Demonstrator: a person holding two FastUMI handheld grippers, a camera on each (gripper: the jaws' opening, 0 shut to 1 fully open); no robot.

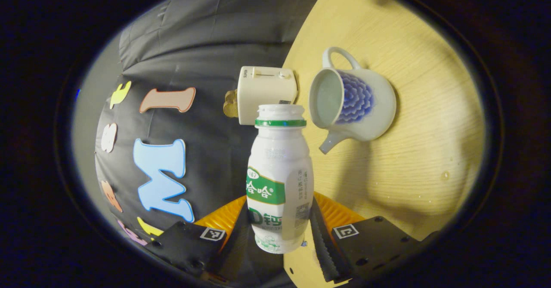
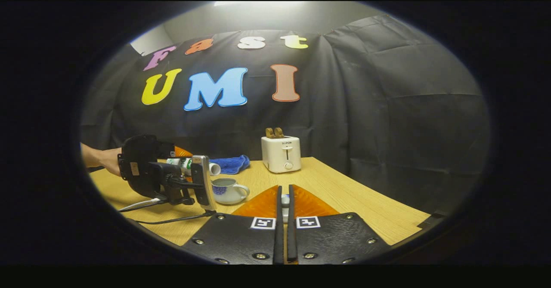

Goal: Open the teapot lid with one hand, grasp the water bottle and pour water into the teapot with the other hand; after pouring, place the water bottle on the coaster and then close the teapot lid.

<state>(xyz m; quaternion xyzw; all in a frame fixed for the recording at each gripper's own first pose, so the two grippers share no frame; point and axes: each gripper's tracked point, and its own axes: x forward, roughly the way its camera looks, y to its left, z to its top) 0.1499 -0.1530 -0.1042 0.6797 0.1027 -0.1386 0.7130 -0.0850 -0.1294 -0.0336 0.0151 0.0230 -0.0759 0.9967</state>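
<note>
Now my left gripper holds the uncapped water bottle low on its light, slick plastic body, tipped toward the open, fragile teapot on the table, while my right gripper pinches something small, probably the lid.

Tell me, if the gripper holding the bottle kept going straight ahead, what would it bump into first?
Probably the toaster: it sits just past the mouth of the water bottle in the left gripper. The teapot lies off to one side. Depth is unclear.
</note>
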